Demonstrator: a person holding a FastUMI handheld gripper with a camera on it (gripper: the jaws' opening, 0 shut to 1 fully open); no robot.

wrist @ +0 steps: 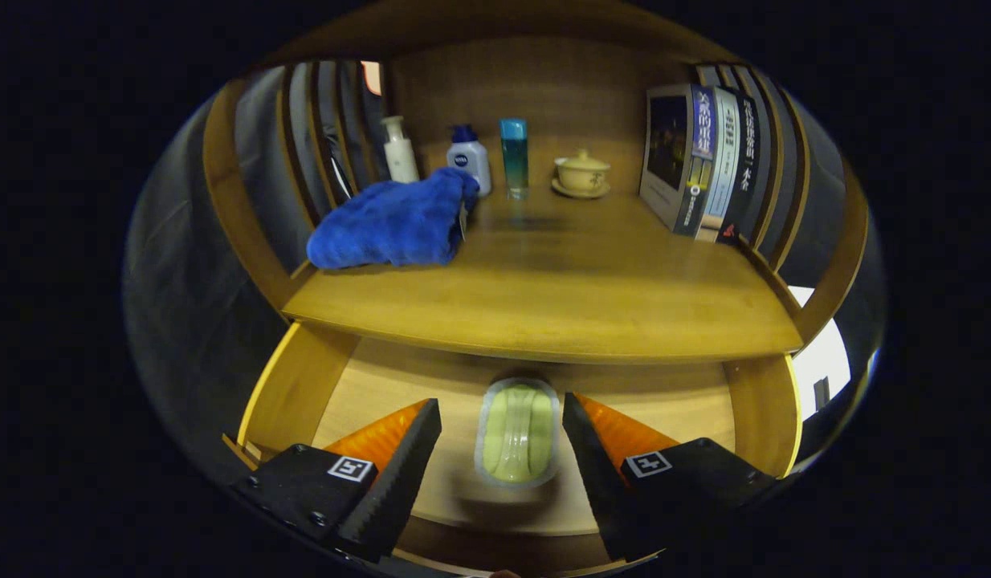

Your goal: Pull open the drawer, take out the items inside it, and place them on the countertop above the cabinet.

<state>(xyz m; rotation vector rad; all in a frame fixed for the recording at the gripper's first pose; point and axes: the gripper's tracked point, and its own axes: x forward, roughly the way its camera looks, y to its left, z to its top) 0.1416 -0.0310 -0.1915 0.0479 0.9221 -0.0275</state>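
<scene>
Lying between the spread claw (502, 433), a pale-green packet (517, 433).

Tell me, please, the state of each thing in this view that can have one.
drawer: pulled open.
green packet: lying flat in the drawer, between the fingers, not gripped.
gripper: open, fingers either side of the packet.
blue towel: bunched up on the countertop.
lidded cup: lid on, on its saucer.
three bottles: upright, capped.
books: standing upright.
</scene>
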